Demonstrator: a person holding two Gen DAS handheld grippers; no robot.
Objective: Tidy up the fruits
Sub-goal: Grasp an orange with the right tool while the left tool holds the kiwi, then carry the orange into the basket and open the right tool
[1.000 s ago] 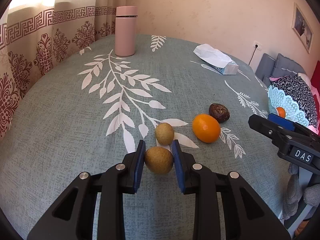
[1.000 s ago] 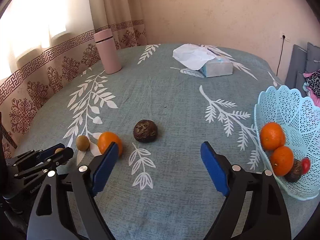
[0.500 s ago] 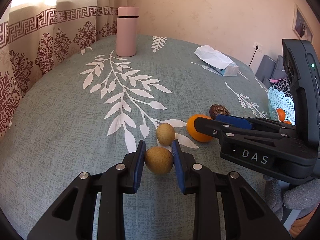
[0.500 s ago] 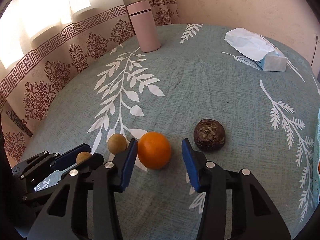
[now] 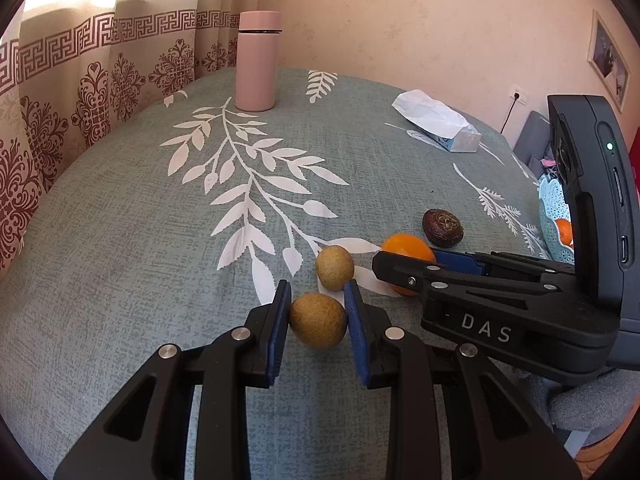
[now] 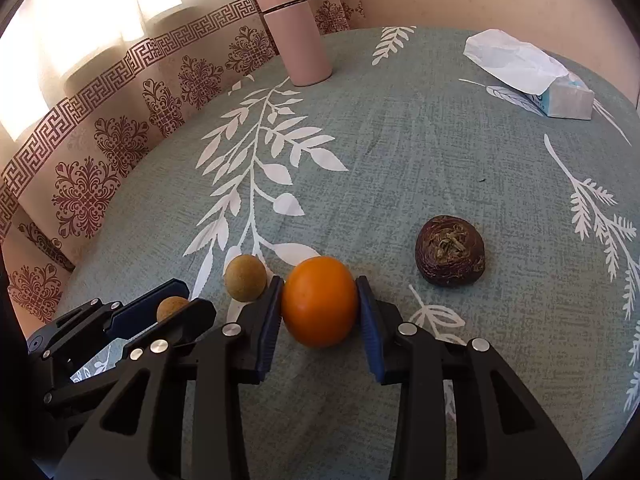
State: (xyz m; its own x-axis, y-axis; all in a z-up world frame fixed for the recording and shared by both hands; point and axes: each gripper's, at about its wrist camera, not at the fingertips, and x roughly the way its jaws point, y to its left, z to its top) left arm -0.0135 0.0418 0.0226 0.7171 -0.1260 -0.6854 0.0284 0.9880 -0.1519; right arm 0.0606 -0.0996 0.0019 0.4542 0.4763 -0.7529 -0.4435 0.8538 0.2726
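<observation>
Sunlight is falling on a table [image 5: 120, 240] with a leafy green cloth. Near its front edge, the left gripper [image 5: 316, 320] is squeezing a small brown fruit [image 5: 318, 320]. From the right wrist, the right gripper [image 6: 320, 310] has just been closing and is now pinching the orange [image 6: 320, 306]. Both fruits are looking ready for the blue basket [image 5: 554, 216] at the right edge.

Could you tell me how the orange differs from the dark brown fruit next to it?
The orange is smooth and bright; the dark brown fruit is wrinkled with a dried stem scar. The orange sits clamped in the right hand-held gripper; the brown fruit lies free. Both are roundish and rest on the tablecloth.
</observation>
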